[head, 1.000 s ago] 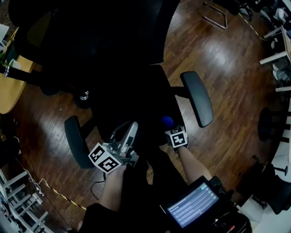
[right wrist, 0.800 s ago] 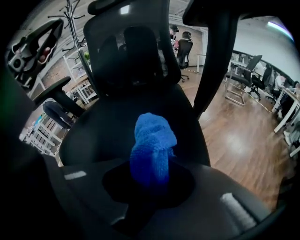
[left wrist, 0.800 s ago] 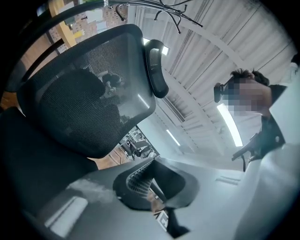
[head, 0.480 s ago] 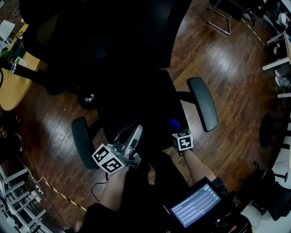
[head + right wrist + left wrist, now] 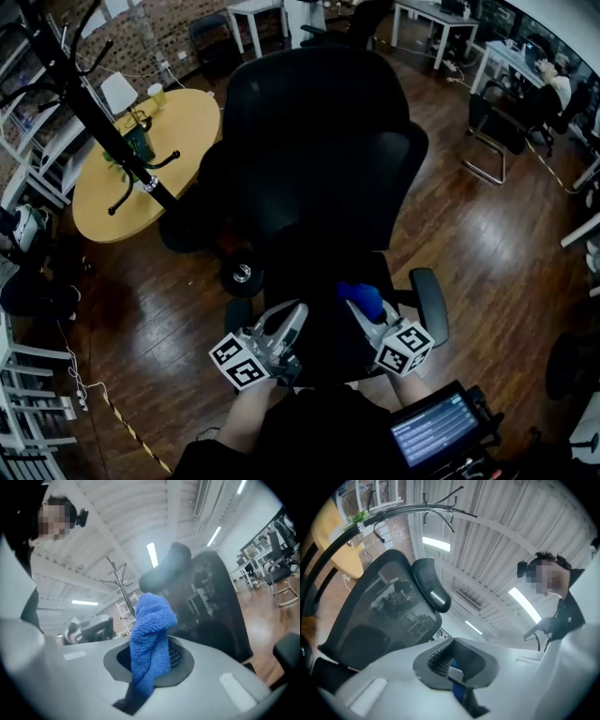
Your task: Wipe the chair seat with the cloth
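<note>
A black office chair faces me in the head view, its mesh back (image 5: 319, 141) upright and its dark seat (image 5: 319, 291) just beyond both grippers. My right gripper (image 5: 367, 311) is shut on a blue cloth (image 5: 359, 296), held over the seat's near right part. In the right gripper view the cloth (image 5: 151, 637) sticks up out of the jaws, with the chair back (image 5: 211, 597) behind it. My left gripper (image 5: 292, 314) hovers over the seat's near left, shut. The left gripper view looks up along the gripper (image 5: 451, 663) at the chair back (image 5: 379, 616) and ceiling.
A round yellow table (image 5: 141, 155) and a black coat rack (image 5: 89, 108) stand to the far left. The chair's right armrest (image 5: 429, 305) is beside the right gripper. A lit screen (image 5: 434, 431) sits at my lower right. Desks and other chairs ring the wooden floor (image 5: 487, 234).
Both grippers have tilted upward: their views now show the chair back and ceiling instead of the seat. The head view has swung up to take in the whole chair. The cloth stays gripped.
</note>
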